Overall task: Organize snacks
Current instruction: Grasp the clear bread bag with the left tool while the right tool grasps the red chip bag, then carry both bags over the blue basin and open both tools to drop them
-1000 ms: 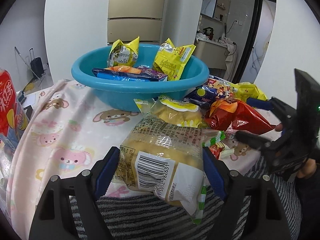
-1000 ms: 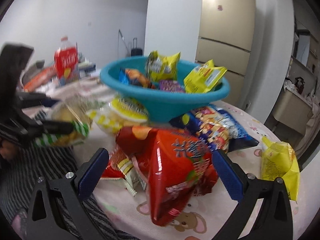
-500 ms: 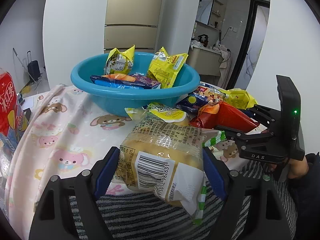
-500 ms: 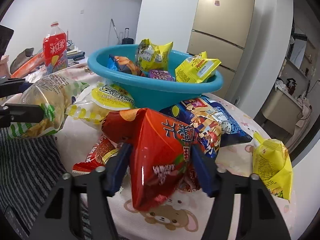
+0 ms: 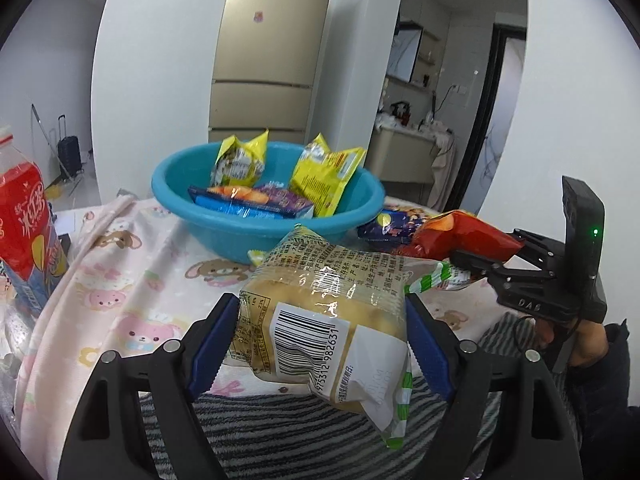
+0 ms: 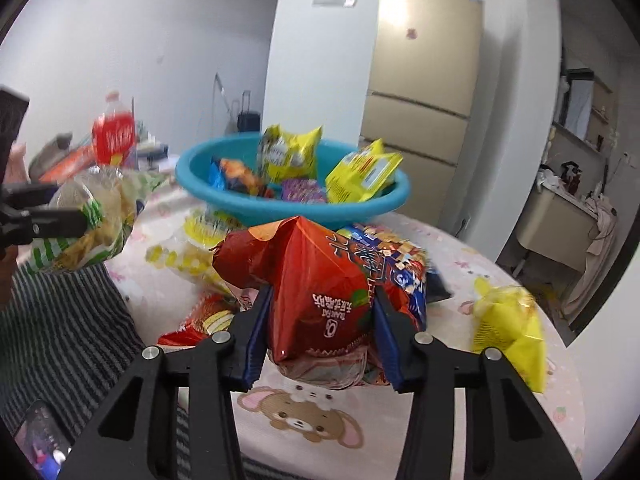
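My left gripper (image 5: 316, 344) is shut on a clear bread packet (image 5: 324, 312) with a barcode, held above the table's near edge; it also shows in the right wrist view (image 6: 84, 224). My right gripper (image 6: 322, 332) is shut on a red chip bag (image 6: 316, 284), lifted off the table; the bag also shows in the left wrist view (image 5: 464, 236). A teal basin (image 5: 224, 216) beyond them holds several snack packets, two of them yellow (image 5: 328, 180). In the right wrist view the basin (image 6: 256, 208) is straight ahead.
A red drink bottle (image 5: 24, 220) stands at the left. On the pink bear-print cloth (image 6: 460, 400) lie a blue snack bag (image 6: 404, 268), a yellow packet (image 6: 508, 328), a yellow-white packet (image 6: 188, 256) and a small red packet (image 6: 204, 320). A striped cloth (image 6: 60, 320) covers the near edge.
My right gripper closed on the red chip bag and lifted it off the table. My left gripper rose with the bread packet still held.
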Motion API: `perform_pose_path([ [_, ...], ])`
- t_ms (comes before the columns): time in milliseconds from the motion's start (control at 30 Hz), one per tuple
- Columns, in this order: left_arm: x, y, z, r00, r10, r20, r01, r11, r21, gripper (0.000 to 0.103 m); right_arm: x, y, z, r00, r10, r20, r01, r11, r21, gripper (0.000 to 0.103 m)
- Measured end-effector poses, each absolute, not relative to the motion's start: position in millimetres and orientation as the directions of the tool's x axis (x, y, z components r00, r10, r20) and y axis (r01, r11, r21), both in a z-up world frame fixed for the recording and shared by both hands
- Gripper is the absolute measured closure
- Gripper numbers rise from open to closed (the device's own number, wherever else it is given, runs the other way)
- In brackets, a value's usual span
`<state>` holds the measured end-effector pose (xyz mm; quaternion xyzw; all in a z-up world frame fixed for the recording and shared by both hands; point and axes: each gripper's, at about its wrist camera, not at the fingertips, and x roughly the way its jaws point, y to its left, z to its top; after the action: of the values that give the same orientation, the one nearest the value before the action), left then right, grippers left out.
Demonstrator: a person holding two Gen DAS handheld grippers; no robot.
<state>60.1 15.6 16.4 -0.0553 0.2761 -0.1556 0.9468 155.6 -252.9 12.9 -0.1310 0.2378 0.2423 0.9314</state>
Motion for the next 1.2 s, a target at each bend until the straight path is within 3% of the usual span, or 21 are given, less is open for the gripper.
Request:
perform_pose_path([
  [267, 47.9, 16.6, 50.1, 0.838, -0.337, -0.430, 0.273, 0.940, -0.205, 0.020, 129.9, -287.8, 62.9, 0.787, 0.518, -0.336, -0.543, 0.840, 0.024, 0.059],
  [633, 28.9, 14.5, 163.1, 0.937, -0.240, -0.255, 0.221, 0.970, -0.101, 0.020, 100.5, -264.2, 183.6, 0.829, 0.550, -0.101, -0.558, 0.822, -0.113, 0.060],
  [833, 41.3, 11.4, 201.2, 0.961, -0.206, -0.184, 0.193, 0.977, -0.086, 0.020, 108.8, -250.8, 224.9, 0.828, 0.561, 0.002, -0.559, 0.825, -0.084, 0.060],
  [1067, 73.9, 18.2, 214.5, 0.966, -0.195, -0.170, 0.182, 0.979, -0.088, 0.020, 128.4, -231.8, 235.3, 0.810, 0.586, 0.017, -0.584, 0.809, -0.066, 0.059],
  [1200, 91.9, 24.5, 213.4, 0.965, -0.197, -0.172, 0.182, 0.978, -0.100, 0.020, 143.5, -219.6, 211.2, 0.798, 0.595, -0.095, -0.602, 0.792, -0.102, 0.054],
])
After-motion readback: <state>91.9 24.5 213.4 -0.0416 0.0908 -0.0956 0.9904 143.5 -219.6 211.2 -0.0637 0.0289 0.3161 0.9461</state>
